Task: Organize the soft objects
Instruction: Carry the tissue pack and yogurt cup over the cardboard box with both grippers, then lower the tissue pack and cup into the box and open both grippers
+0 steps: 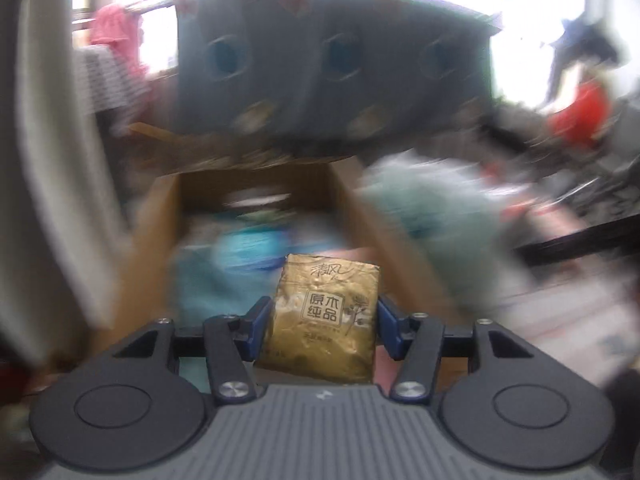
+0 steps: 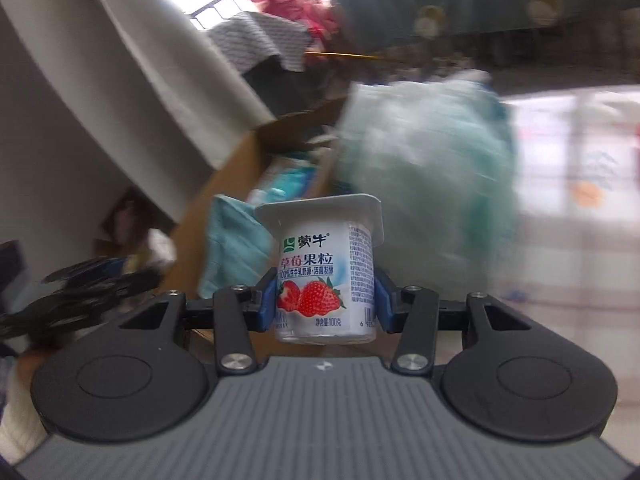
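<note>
- Left gripper (image 1: 320, 322): blue pads pressed on both sides of a gold tissue pack (image 1: 325, 316); pack upright, printed face toward camera, held in mid-air.
- Box (image 1: 160, 216), cardboard, open top, just beyond the pack; blurred blue and teal soft items (image 1: 248, 252) inside it.
- Pale green bundle (image 1: 432, 216) to the right of the box, touching or just beside its wall; too blurred to tell which.
- Grey-blue cloth with round holes (image 1: 332, 60) hangs behind the box; bright windows further back.
- Right gripper (image 2: 326, 300): pads clamped on a yogurt cup (image 2: 326, 268), strawberry label, cup upright, foil lid on top, clear of any surface.
- Teal cloth (image 2: 236, 240) just behind the cup at left; box (image 2: 232, 168) behind that, the green bundle (image 2: 428, 168) at its right.
- Left gripper (image 2: 80, 284) shows at the left edge of the right wrist view, blurred; its jaws are unreadable there.
- Background in both views motion-blurred.
</note>
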A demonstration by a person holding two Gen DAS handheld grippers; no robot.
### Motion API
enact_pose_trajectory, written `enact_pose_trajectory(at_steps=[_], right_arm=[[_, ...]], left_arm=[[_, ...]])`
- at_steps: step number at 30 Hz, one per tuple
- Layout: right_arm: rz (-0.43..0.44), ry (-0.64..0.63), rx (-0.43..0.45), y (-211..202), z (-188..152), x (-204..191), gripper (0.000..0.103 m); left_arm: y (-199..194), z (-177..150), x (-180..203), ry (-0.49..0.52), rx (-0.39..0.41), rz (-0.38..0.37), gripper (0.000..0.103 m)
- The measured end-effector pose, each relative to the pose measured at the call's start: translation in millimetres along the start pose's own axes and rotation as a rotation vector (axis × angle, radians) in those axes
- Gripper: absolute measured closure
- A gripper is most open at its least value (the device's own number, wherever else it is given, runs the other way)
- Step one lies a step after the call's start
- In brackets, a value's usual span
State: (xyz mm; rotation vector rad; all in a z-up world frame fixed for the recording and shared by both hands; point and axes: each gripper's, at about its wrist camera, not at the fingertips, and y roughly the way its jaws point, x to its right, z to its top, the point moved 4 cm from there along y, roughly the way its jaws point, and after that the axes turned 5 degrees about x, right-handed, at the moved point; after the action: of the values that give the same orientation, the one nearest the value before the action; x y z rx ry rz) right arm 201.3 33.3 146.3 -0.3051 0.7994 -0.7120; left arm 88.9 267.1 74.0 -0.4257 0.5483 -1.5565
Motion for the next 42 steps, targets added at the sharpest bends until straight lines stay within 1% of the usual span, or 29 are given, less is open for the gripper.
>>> enact_pose_trajectory(at_steps=[2, 3, 4, 6, 8, 10, 11, 12, 13, 15, 17, 18, 19, 20, 21, 22, 24, 26, 27, 29, 30, 31, 33, 35, 37, 38, 39, 41, 42], right_arm=[[0.053, -0.048, -0.028, 32, 11, -26, 0.057], [0.084, -0.062, -0.058, 50, 16, -38, 0.057], [0.103, -0.061, -0.086, 67, 20, -48, 0.057], [0.141, -0.093, -0.148, 101, 25, -69, 0.057], [0.172, -0.123, -0.188, 129, 26, -86, 0.057], [0.179, -0.122, -0.24, 156, 24, -96, 0.057], [0.175, -0.122, -0.269, 170, 24, -98, 0.057], [0.169, -0.12, -0.299, 180, 21, -100, 0.057], [0.162, -0.112, -0.325, 189, 19, -101, 0.057], [0.143, -0.127, -0.364, 200, 12, -107, 0.057], [0.127, -0.135, -0.382, 203, 6, -106, 0.057], [0.128, -0.14, -0.393, 204, 4, -107, 0.057], [0.127, -0.145, -0.403, 205, 3, -108, 0.057], [0.12, -0.151, -0.412, 203, -1, -107, 0.057], [0.111, -0.164, -0.424, 200, -5, -105, 0.057], [0.099, -0.174, -0.427, 201, -6, -105, 0.057], [0.078, -0.195, -0.434, 207, -7, -104, 0.057], [0.071, -0.191, -0.458, 216, -10, -102, 0.057], [0.068, -0.186, -0.477, 220, -12, -101, 0.057], [0.071, -0.189, -0.523, 229, -17, -102, 0.057], [0.072, -0.197, -0.542, 233, -20, -103, 0.057], [0.071, -0.204, -0.554, 237, -23, -105, 0.057], [0.082, -0.197, -0.592, 246, -30, -108, 0.056], [0.084, -0.15, -0.625, 256, -35, -107, 0.055], [0.1, -0.202, -0.663, 261, -41, -114, 0.051], [0.112, -0.21, -0.685, 261, -44, -117, 0.049], [0.125, -0.175, -0.706, 261, -47, -117, 0.047], [0.138, -0.095, -0.749, 259, -48, -115, 0.045], [0.148, -0.085, -0.733, 256, -44, -115, 0.043]], left_arm=[[24, -3, -24, 0.107, -0.108, 0.06, 0.047], [37, -4, -36, 0.106, -0.18, 0.077, 0.047], [52, -6, -45, 0.097, -0.269, 0.067, 0.047], [73, -11, -60, 0.069, -0.369, 0.048, 0.047], [90, -19, -64, 0.105, -0.489, -0.006, 0.046], [107, -26, -72, 0.084, -0.599, -0.001, 0.045], [111, -26, -69, 0.143, -0.635, -0.002, 0.041], [113, -27, -62, 0.204, -0.686, -0.001, 0.024], [114, -28, -58, 0.247, -0.709, 0.002, 0.009], [109, -22, -57, 0.257, -0.684, 0.013, 0.009], [100, -16, -61, 0.221, -0.67, -0.012, 0.01], [96, -13, -63, 0.196, -0.653, -0.036, 0.023], [95, -12, -64, 0.174, -0.657, -0.062, 0.051], [98, -15, -65, 0.155, -0.688, -0.085, 0.069], [106, -18, -65, 0.139, -0.728, -0.102, 0.095], [113, -26, -66, 0.118, -0.766, -0.114, 0.098], [133, -41, -69, 0.125, -0.826, -0.106, 0.099], [138, -40, -71, 0.109, -0.828, -0.101, 0.099], [135, -36, -70, 0.121, -0.81, -0.099, 0.099], [130, -34, -73, 0.128, -0.799, -0.07, 0.095], [125, -32, -76, 0.112, -0.782, -0.066, 0.087], [118, -29, -79, 0.097, -0.756, -0.063, 0.084], [101, -25, -83, 0.07, -0.717, -0.066, 0.083], [88, -21, -85, 0.064, -0.687, -0.058, 0.077], [82, -18, -88, 0.057, -0.662, -0.053, 0.06], [81, -16, -88, 0.05, -0.657, -0.055, 0.056], [79, -14, -89, 0.041, -0.646, -0.051, 0.052], [72, -13, -92, 0.027, -0.625, -0.045, 0.052], [67, -12, -94, 0.017, -0.618, -0.047, 0.051]])
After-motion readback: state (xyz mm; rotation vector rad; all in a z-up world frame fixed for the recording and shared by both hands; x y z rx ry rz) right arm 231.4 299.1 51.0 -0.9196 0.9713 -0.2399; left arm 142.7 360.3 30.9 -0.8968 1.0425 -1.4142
